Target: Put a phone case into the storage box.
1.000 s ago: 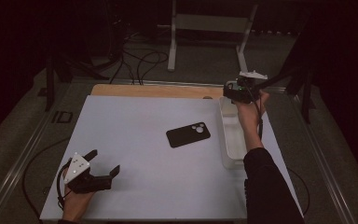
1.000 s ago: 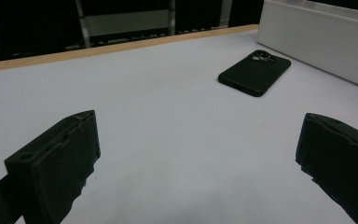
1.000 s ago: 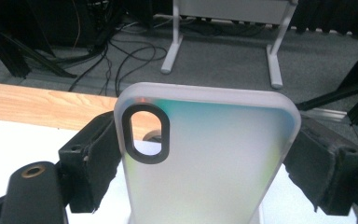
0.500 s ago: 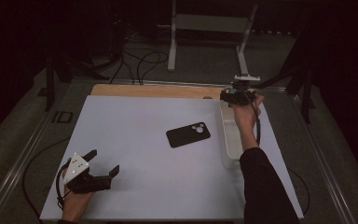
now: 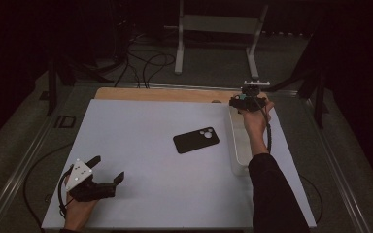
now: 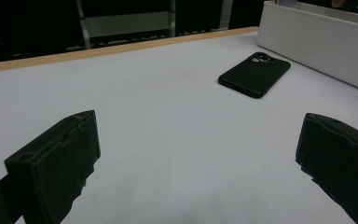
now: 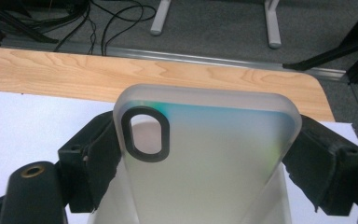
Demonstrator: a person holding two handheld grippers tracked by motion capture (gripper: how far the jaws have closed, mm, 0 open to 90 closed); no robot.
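On the worktop [image 5: 141, 145] two grippers, two phone cases and one white tray are showing. Nearest to the person, the left gripper [image 5: 108, 171] is resting low at the front left corner of the white sheet, and its jaws are standing wide apart with nothing between them; the left gripper view is showing only bare white surface in the gap. Farther in, near the middle, one black phone case [image 5: 196, 140] is lying flat with its camera cut-out toward the far right, well apart from both grippers. The long white tray [image 5: 237, 145] is lying just beside it at the right edge; the left gripper view is showing its tall side wall, which the high view is flattening. At the far end of the tray, the right gripper [image 5: 245, 99] is hanging above it. The right gripper view is showing what the high view is not making clear: the jaws are clamped on the two long sides of one frosted clear phone case [image 7: 205, 163].
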